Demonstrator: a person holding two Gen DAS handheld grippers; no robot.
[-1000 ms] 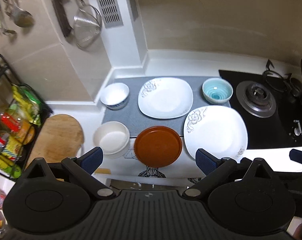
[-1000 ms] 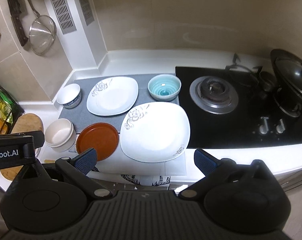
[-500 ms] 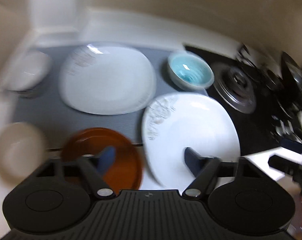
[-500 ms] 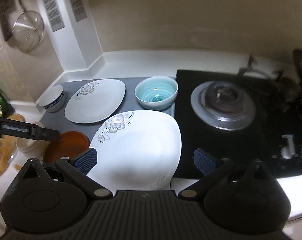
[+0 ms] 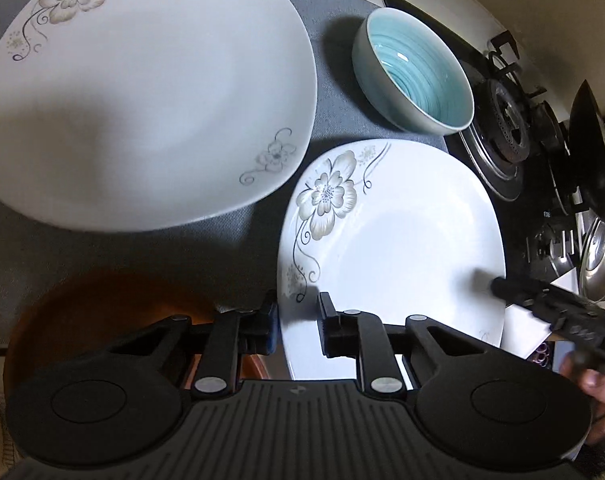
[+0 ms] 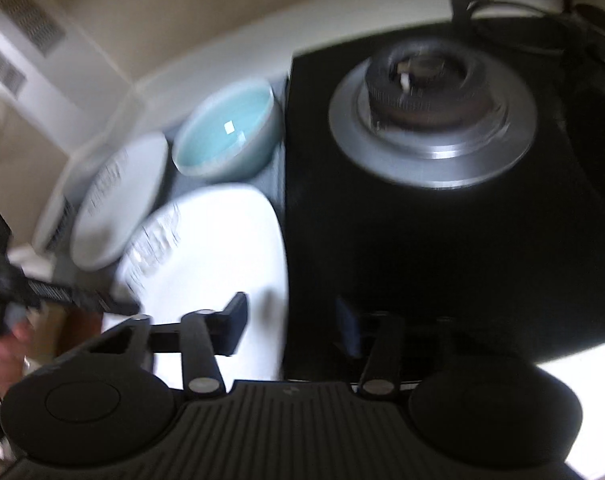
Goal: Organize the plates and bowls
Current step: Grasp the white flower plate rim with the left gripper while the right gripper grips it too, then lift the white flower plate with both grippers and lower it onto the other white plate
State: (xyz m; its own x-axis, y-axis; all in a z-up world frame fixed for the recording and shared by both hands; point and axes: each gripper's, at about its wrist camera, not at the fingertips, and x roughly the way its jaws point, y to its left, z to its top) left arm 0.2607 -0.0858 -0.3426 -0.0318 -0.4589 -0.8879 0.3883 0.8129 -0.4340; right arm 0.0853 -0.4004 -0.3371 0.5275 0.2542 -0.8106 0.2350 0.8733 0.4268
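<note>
A white flowered plate [image 5: 402,240] lies near the stove. My left gripper [image 5: 298,320] straddles its left rim, jaws narrowed with a small gap around the edge. My right gripper [image 6: 292,320] straddles the same plate's [image 6: 222,248] right rim, still partly open; that view is blurred. A second flowered plate [image 5: 142,92] lies on the grey mat [image 5: 334,64] behind. A blue-glazed bowl [image 5: 414,68] stands at the mat's back right and also shows in the right wrist view [image 6: 226,132]. A brown plate [image 5: 94,312] lies at the lower left.
A black gas stove [image 6: 442,200] with a burner [image 6: 430,80] sits right of the plates. A pan and lids [image 5: 594,184] stand at the far right. The right gripper's finger [image 5: 522,292] reaches over the near plate's right edge.
Both grippers have dropped close to the near flowered plate and their jaws have narrowed from wide open around its opposite rims. The plate has not moved.
</note>
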